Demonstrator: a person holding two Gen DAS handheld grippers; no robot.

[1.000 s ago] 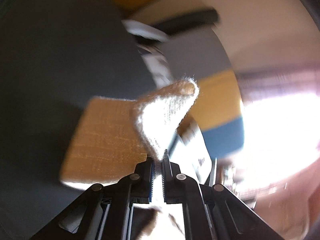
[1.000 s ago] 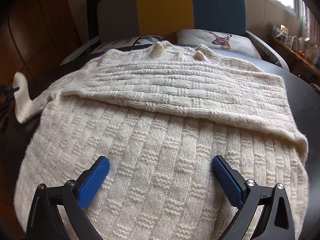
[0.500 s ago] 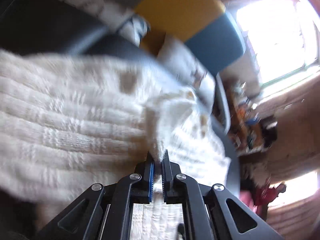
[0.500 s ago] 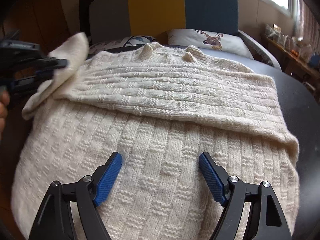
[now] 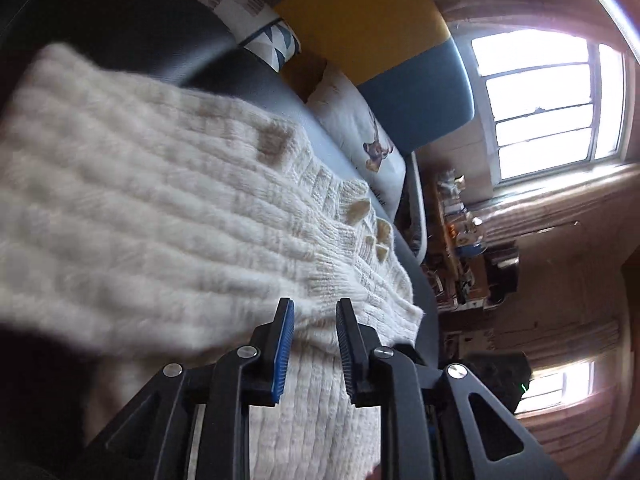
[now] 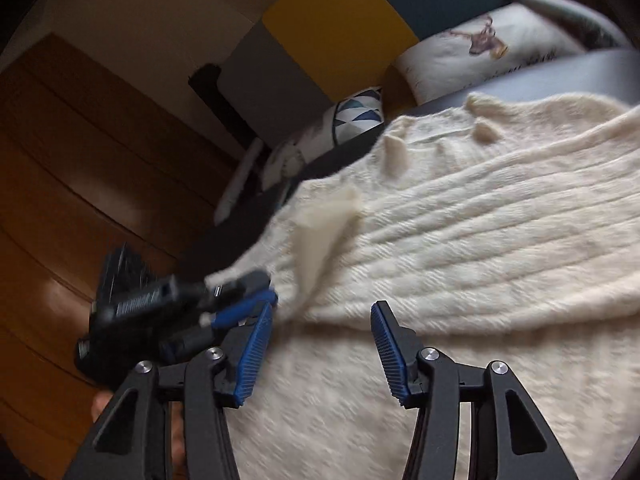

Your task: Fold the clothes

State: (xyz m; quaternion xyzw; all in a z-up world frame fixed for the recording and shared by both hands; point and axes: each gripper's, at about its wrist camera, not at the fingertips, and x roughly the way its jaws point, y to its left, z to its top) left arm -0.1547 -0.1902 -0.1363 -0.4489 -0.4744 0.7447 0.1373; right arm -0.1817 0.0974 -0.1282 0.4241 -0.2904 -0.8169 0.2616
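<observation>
Both grippers, left [image 5: 315, 316] and right [image 6: 322, 320], are held with jaws spread over the white sweater [image 6: 480, 240].

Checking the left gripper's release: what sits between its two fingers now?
In the left wrist view, the left gripper stands open with the cream sweater's folded-over sleeve edge between its fingers, not pinched.

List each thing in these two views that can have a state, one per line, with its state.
Left tongs: open, sleeve cuff between the jaws, not pinched.
Right tongs: open, over the sweater body.
Cream knit sweater: flat on the dark surface, sleeves folded across it.
Deer cushion: leaning against the sofa back.
</observation>
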